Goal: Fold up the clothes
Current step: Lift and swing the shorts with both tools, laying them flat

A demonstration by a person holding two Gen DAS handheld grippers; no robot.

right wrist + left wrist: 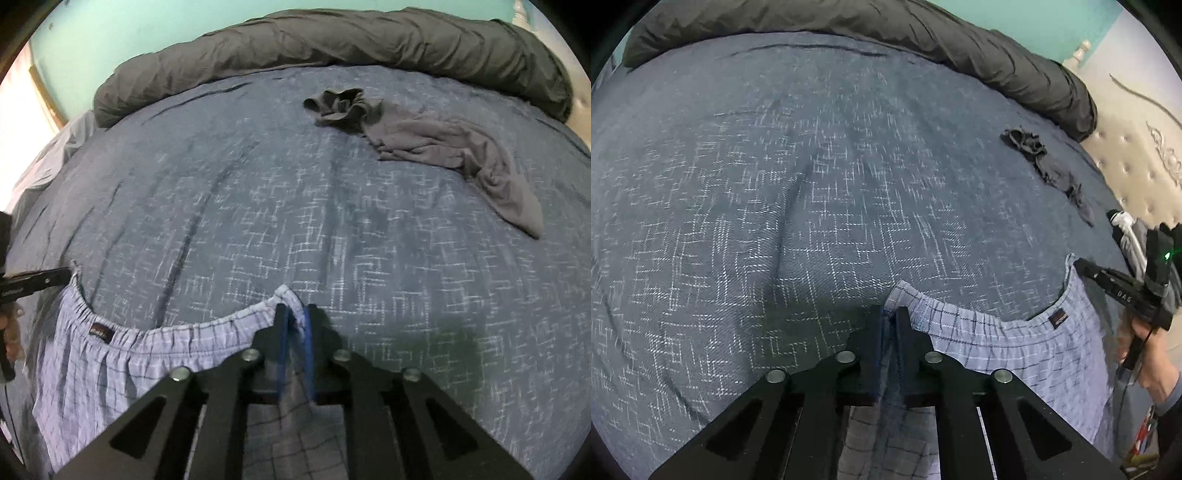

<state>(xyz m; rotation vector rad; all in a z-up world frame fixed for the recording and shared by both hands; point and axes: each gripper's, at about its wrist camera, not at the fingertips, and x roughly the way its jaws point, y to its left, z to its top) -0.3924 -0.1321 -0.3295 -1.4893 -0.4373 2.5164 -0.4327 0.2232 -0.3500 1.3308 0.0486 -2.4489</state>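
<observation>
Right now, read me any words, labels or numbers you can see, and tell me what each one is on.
"0A5": white characters on the side of the right gripper, seen from the left wrist; the first may be a letter.
Dark label on the waistband of the checked shorts: has text, too blurred to read.
Left gripper: faint marking on its body, unreadable.
Nothing else carries text.

Your left gripper and right gripper are matte black, with silver round screws on the linkage arms and blue pads lining the fingers. The right one carries white "0A5" lettering, a green light and a thin black cable; your sleeve is grey-blue.
</observation>
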